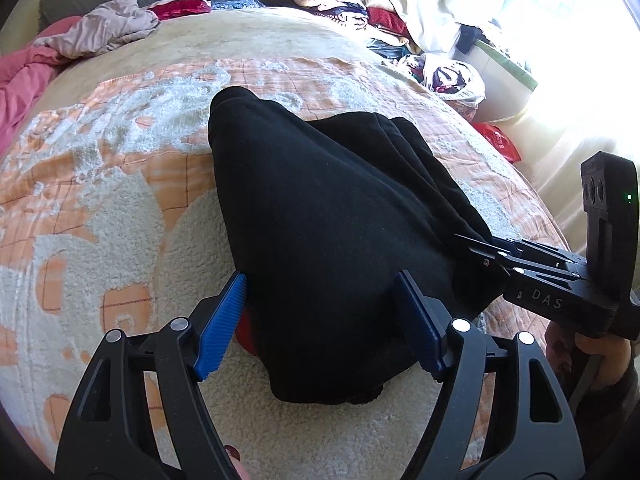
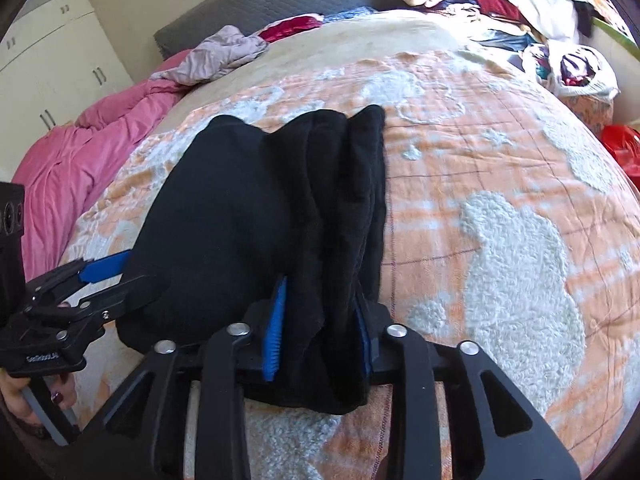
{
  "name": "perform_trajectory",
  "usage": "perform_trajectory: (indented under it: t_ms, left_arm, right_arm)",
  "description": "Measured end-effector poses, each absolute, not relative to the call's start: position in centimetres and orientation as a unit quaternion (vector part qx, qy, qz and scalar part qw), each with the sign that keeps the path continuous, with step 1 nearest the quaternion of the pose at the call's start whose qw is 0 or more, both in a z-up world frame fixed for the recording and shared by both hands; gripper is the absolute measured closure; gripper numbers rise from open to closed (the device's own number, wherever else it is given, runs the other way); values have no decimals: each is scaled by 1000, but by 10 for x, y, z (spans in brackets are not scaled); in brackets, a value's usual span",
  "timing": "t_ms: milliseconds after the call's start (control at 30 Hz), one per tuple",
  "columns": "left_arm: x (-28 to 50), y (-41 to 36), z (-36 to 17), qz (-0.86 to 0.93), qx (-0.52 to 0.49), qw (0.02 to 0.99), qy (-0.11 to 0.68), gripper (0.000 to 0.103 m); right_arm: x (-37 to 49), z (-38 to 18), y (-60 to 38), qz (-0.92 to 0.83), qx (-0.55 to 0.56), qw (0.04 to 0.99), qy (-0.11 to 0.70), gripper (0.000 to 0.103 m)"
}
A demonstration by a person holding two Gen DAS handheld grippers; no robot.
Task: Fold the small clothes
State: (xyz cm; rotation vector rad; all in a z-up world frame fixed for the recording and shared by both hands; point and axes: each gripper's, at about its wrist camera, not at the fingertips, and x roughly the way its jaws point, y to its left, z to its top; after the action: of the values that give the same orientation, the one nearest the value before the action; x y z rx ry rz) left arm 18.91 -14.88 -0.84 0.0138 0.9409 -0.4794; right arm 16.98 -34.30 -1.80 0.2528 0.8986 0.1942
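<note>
A black garment point(image 1: 312, 200) lies folded lengthwise on the orange and white fleece blanket point(image 1: 120, 208), its near end under both grippers. My left gripper point(image 1: 320, 320) stands wide open, its blue pads point(image 1: 224, 320) straddling the garment's near left part without squeezing it. In the right wrist view the garment point(image 2: 224, 208) shows several long pleats on its right side. My right gripper point(image 2: 320, 336) has those pleats loosely between its blue pads point(image 2: 276, 328) and looks open. The right gripper point(image 1: 476, 250) is at the garment's right edge, and the left gripper point(image 2: 116, 276) at its left edge.
Something red point(image 1: 244, 332) peeks out under the garment's near left edge. A pink duvet point(image 2: 80, 160) and a crumpled beige garment point(image 2: 216, 56) lie far left. A heap of clothes point(image 1: 360, 4) and a full bag point(image 1: 452, 76) sit at the far right. A hand point(image 2: 36, 392) holds the left gripper's handle.
</note>
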Motion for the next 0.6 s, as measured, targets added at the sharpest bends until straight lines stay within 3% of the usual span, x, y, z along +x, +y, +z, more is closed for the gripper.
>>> perform_trajectory:
  t_ms: [233, 433, 500, 600]
  left_arm:
    - [186, -147, -7, -226, 3, 863, 452, 35]
    - [179, -143, -2, -227, -12, 865, 447, 34]
    - [174, -141, 3, -227, -16, 869, 439, 30]
    - [165, -139, 12, -231, -17, 874, 427, 22]
  right_arm:
    - [147, -7, -345, 72, 120, 907, 398, 48]
    - [117, 13, -349, 37, 116, 932, 341, 28]
    - [104, 18, -350, 26, 115, 940, 320, 15]
    - [87, 23, -348, 18, 110, 949, 293, 12]
